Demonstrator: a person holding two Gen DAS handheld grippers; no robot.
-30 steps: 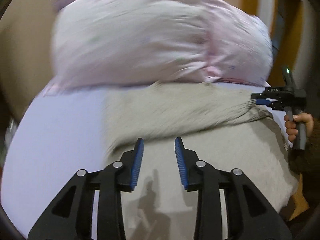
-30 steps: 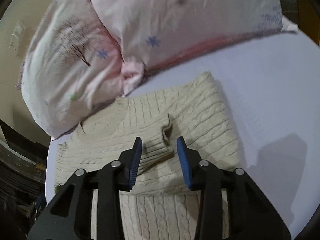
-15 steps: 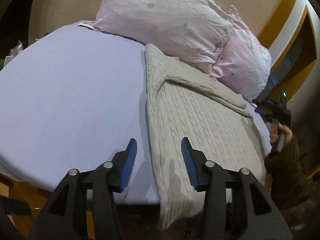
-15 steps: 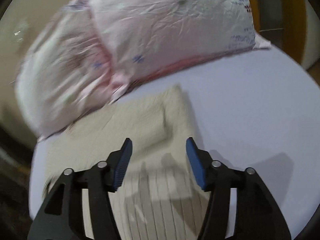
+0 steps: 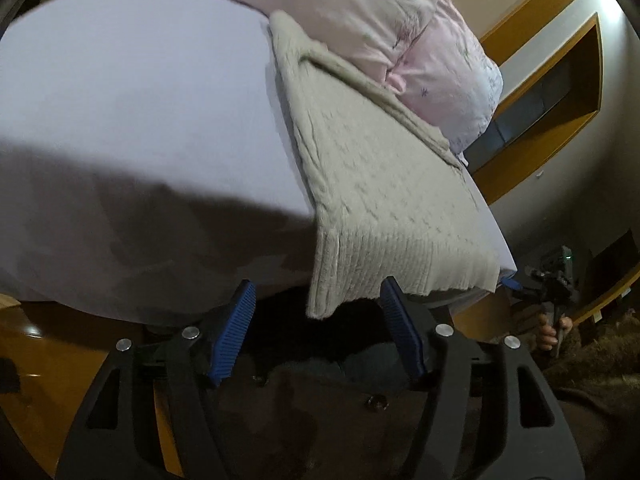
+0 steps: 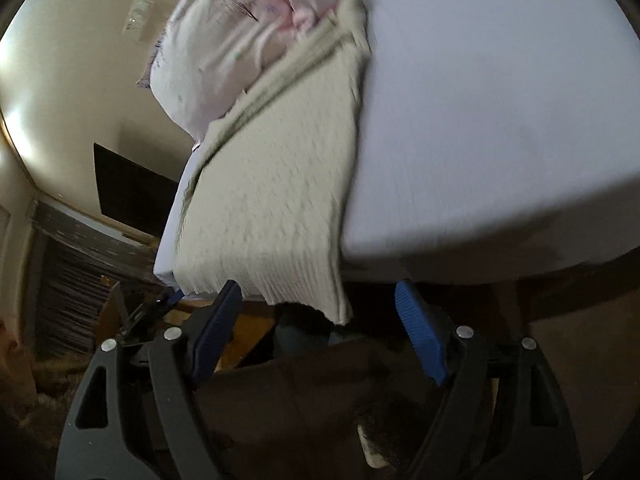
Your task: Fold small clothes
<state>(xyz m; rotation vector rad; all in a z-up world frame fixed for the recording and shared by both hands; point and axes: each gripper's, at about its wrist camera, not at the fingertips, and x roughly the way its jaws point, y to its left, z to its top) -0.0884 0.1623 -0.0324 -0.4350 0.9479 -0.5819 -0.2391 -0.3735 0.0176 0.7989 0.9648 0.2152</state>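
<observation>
A beige cable-knit sweater (image 5: 376, 184) lies flat on the lavender bed, its ribbed hem hanging over the near edge; it also shows in the right wrist view (image 6: 272, 192). A sleeve lies folded across its top near the pillows. My left gripper (image 5: 320, 320) is open and empty, just below the hem's left corner. My right gripper (image 6: 320, 320) is open and empty, just below the hem's right corner. The right gripper also shows in the left wrist view (image 5: 520, 284) at the far right, off the bed's corner. The left gripper shows in the right wrist view (image 6: 160, 304) at lower left.
Two pink pillows (image 5: 400, 24) lie at the head of the bed (image 5: 140, 112), touching the sweater's top; they also show in the right wrist view (image 6: 208, 60). Wooden wall trim (image 5: 560, 80) stands to the right. A dark cabinet (image 6: 128, 196) stands by the wall. Dark floor lies below the bed edge.
Both grippers have pulled back from over the sweater to below the bed's near edge, under the hanging hem. Both jaws have opened wider. The sweater has not moved.
</observation>
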